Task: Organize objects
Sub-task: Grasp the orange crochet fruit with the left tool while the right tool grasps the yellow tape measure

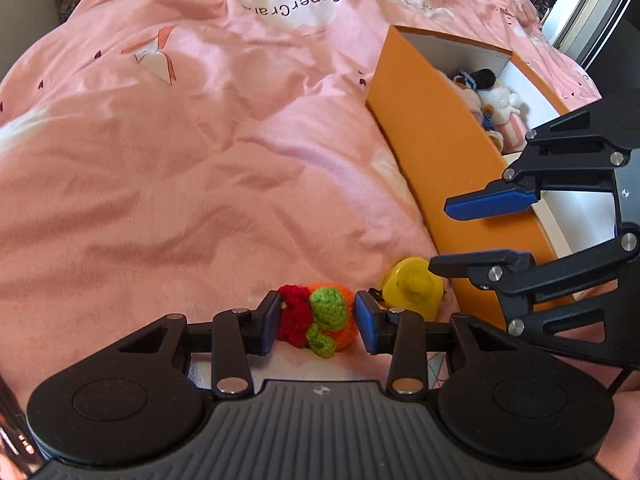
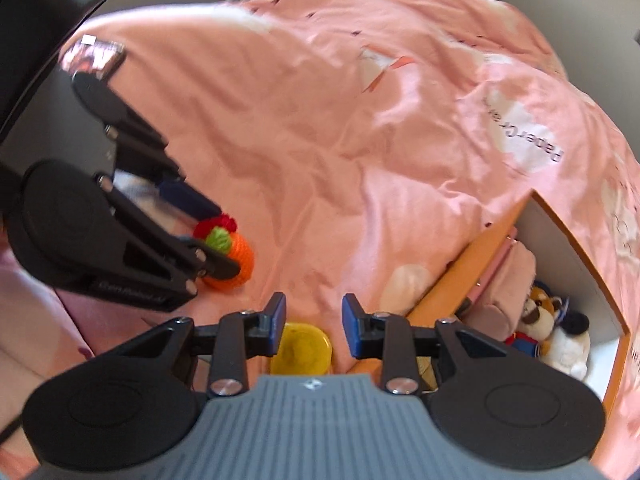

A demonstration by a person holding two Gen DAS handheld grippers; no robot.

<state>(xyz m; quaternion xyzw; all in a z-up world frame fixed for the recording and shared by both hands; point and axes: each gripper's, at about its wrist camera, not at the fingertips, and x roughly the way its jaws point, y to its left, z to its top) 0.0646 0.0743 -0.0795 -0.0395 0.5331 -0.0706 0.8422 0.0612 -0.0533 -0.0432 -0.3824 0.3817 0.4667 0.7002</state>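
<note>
Now your left gripper (image 1: 316, 322) pinches the crochet toy (image 1: 320, 320) on the quilt (image 1: 180, 160); your right gripper (image 2: 314, 320) gapes over the yellow toy (image 2: 300, 348), box (image 1: 432, 152) at two o'clock.

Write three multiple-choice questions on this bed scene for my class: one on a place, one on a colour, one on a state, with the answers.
1. Where do the plush toys lie? A on the bedroom floor; B in the orange box; C on a shelf.
2. What colour is the toy nearest the right tongs? A blue; B white; C yellow.
3. What state are the left tongs in? A wide open and empty; B closed on a crochet toy; C closed on a plush bear.

Answers: 1 B, they show inside the box's white walls. 2 C, the yellow toy sits just below those open tongs. 3 B, the pads press its red and orange sides.
</note>
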